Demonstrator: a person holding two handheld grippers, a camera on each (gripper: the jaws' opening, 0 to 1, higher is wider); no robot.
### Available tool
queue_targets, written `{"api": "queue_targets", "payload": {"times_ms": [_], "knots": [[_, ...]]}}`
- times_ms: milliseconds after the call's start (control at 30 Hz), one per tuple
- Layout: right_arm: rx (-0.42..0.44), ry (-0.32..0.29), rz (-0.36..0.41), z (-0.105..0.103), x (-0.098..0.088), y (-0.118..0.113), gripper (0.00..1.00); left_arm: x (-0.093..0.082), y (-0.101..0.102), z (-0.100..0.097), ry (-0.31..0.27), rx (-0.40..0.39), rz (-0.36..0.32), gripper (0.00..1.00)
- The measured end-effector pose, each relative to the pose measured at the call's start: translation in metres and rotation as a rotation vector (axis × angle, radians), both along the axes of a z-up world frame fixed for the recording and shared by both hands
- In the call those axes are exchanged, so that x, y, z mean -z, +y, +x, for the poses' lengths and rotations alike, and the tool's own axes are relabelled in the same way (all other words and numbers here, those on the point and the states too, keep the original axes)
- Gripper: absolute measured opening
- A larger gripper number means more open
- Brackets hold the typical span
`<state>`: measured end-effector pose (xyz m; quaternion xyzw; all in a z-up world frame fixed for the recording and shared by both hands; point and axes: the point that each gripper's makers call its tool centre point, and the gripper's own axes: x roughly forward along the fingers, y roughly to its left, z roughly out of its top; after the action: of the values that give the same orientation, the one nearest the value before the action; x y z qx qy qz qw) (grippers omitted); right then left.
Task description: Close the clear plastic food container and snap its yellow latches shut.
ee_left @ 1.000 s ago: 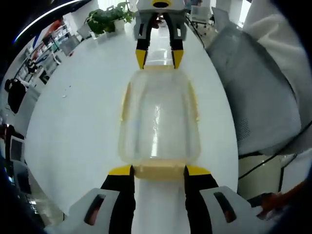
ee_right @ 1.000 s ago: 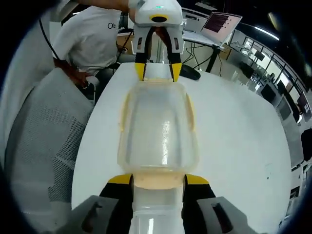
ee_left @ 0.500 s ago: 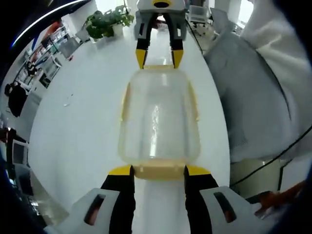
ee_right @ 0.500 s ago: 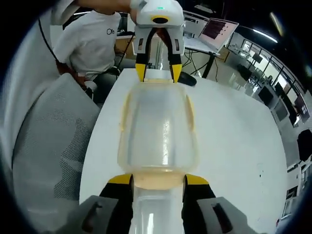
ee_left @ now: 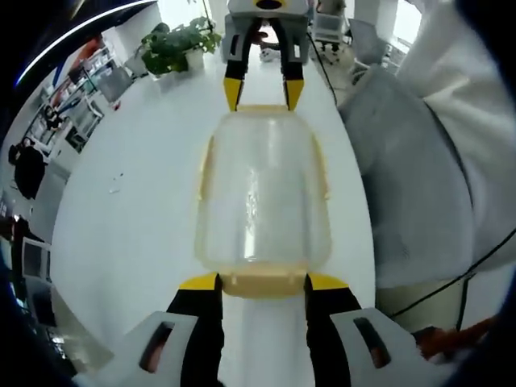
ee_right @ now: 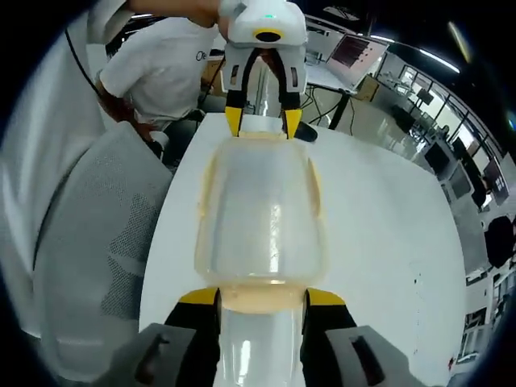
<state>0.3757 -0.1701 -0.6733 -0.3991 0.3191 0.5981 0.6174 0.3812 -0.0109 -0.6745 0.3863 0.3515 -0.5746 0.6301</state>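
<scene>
While the clear plastic food container with yellow latches (ee_left: pixel 263 197) lies lid-on between them above the white worktop (ee_left: pixel 129 218), the left hand-held gripper (ee_left: pixel 262 281) sets its parted jaws on either side of the near yellow latch (ee_left: pixel 263 284). Opposite, the right hand-held gripper (ee_right: pixel 262 297) brackets the other end latch (ee_right: pixel 262 299) the same way; whether either truly grips, the views cannot tell.

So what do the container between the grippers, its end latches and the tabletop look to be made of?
The clear rectangular food container looks like slightly cloudy translucent plastic: the table shows through it, with soft glare streaks. The pale yellow end latch seems an opaque, matte plastic. The white tabletop is smooth and glossy, probably laminate, though I can't be sure.
</scene>
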Motion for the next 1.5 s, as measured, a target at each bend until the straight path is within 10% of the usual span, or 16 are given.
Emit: {"api": "queue_targets", "payload": {"times_ms": [1500], "knots": [[0.016,0.004,-0.016,0.01,0.009,-0.13,0.37,0.009,-0.13,0.012,0.0,0.018,0.035,0.37]]}}
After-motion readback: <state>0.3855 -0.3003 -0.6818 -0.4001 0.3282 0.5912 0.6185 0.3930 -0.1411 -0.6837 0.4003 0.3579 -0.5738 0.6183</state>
